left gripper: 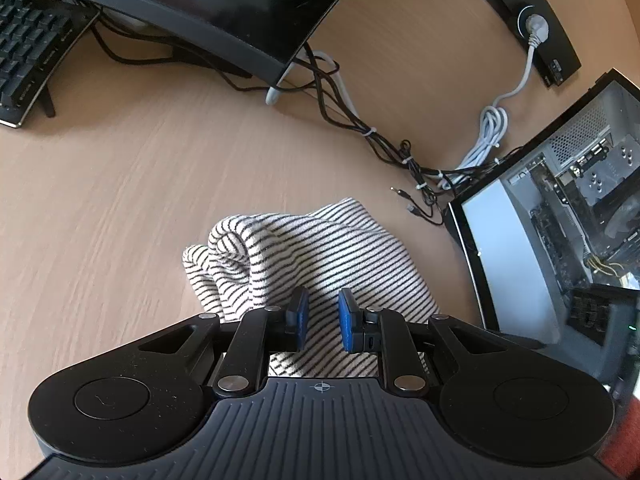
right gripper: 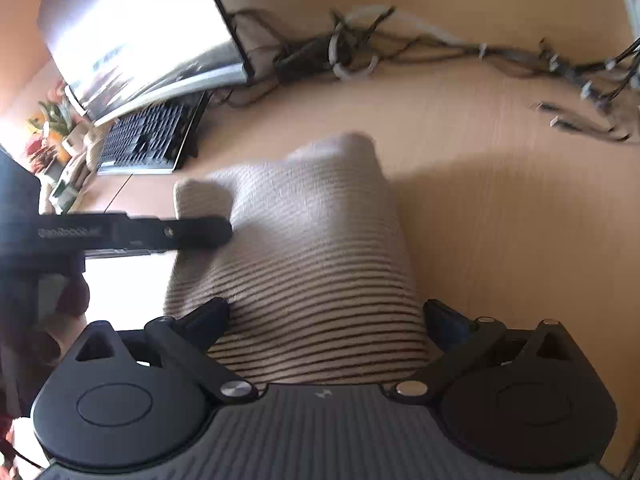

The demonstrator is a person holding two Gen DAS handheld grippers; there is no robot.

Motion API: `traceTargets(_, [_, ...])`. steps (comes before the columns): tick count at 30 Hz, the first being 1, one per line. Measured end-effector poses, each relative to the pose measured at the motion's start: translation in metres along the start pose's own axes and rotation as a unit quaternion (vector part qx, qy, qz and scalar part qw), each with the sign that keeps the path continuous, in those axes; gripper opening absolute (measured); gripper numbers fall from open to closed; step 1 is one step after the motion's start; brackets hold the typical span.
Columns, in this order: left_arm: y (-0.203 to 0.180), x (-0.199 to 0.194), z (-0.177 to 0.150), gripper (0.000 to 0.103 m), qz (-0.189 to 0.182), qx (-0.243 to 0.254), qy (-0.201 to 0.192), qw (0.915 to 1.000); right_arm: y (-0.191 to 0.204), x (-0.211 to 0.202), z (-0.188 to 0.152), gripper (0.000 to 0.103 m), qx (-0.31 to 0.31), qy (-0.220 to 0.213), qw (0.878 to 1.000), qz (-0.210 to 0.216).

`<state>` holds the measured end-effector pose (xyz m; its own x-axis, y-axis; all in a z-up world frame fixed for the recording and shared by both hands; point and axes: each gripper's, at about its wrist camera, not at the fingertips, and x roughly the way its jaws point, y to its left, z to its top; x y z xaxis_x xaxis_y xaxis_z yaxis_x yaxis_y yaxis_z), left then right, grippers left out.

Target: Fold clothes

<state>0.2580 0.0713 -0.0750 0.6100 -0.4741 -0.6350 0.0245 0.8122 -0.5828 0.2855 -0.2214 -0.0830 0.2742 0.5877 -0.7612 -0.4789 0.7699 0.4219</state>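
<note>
A cream garment with thin dark stripes [left gripper: 304,248] lies folded in a compact bundle on the wooden desk [left gripper: 120,200]. My left gripper [left gripper: 322,300] sits over its near part. A narrow gap shows between the blue pads [left gripper: 347,320], and the stripes run unbroken through it, so nothing looks pinched. In the right wrist view the same garment [right gripper: 312,260] fills the middle, and the left gripper [right gripper: 224,232] reaches in from the left over its edge. My right gripper [right gripper: 328,314] is open wide, one finger on each side of the bundle's near end, with no pad pressing the cloth.
A curved monitor [left gripper: 224,4] and a keyboard [left gripper: 28,52] stand at the back of the desk. Bundled cables [left gripper: 360,128] run to an open computer case [left gripper: 560,220] on the right. A power strip [left gripper: 540,28] is far right. Bare desk lies left of the garment.
</note>
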Motion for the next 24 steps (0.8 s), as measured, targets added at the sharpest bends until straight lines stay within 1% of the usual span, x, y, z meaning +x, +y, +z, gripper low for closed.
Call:
traceTargets(2, [0.003,-0.001,-0.001,0.019,-0.002,-0.003,-0.002,1.0,-0.009,0.008,0.001,0.103,0.029,0.019,0.998,0.043])
traceTargets(4, [0.006,-0.002,0.0,0.019,0.002,-0.007,-0.006,1.0,-0.007,0.006,0.005,0.094,0.025,0.008,0.998,0.051])
traceTargets(6, [0.01,-0.004,0.002,0.019,0.012,-0.009,-0.011,0.9998,0.002,-0.008,0.006,0.073,0.008,-0.014,0.998,0.061])
traceTargets(8, [0.013,-0.006,0.005,0.019,0.013,-0.017,-0.011,0.9997,0.008,-0.013,0.007,0.066,-0.023,-0.02,0.998,0.056])
traceTargets(10, [0.013,-0.01,0.008,0.019,0.015,-0.022,-0.012,0.9996,0.009,-0.008,0.006,0.066,-0.042,-0.008,0.998,0.037])
traceTargets(11, [0.01,-0.013,0.008,0.025,0.02,-0.022,-0.016,0.9994,0.005,-0.003,0.005,0.066,-0.04,-0.002,0.999,0.032])
traceTargets(12, [0.006,-0.021,0.009,0.032,0.032,-0.023,-0.029,0.9988,0.002,0.001,0.004,0.067,-0.038,0.002,0.999,0.029])
traceTargets(14, [-0.002,-0.04,0.006,0.065,0.055,-0.025,-0.057,0.9965,0.0,0.0,0.002,0.067,-0.037,0.001,0.999,0.032])
traceTargets(16, [-0.01,-0.06,0.001,0.077,0.076,-0.027,-0.083,0.9933,0.001,0.001,0.002,0.067,-0.046,0.001,0.998,0.031])
traceTargets(17, [-0.011,-0.063,-0.003,0.078,0.085,-0.031,-0.08,0.9927,0.002,0.002,0.002,0.067,-0.052,0.001,0.998,0.029])
traceTargets(20, [-0.01,-0.051,-0.017,0.082,0.088,-0.054,-0.038,0.9939,0.005,0.005,0.002,0.068,-0.064,0.001,0.998,0.024])
traceTargets(21, [-0.01,-0.042,-0.022,0.081,0.099,-0.052,-0.024,0.9935,0.006,0.006,0.001,0.068,-0.068,0.0,0.997,0.023])
traceTargets(23, [-0.011,-0.027,-0.032,0.074,0.119,-0.046,0.002,0.9918,0.006,0.003,0.001,0.068,-0.078,0.001,0.997,0.022])
traceTargets(24, [-0.012,-0.026,-0.034,0.074,0.122,-0.04,0.001,0.9917,0.006,0.002,0.001,0.068,-0.08,0.001,0.997,0.022])
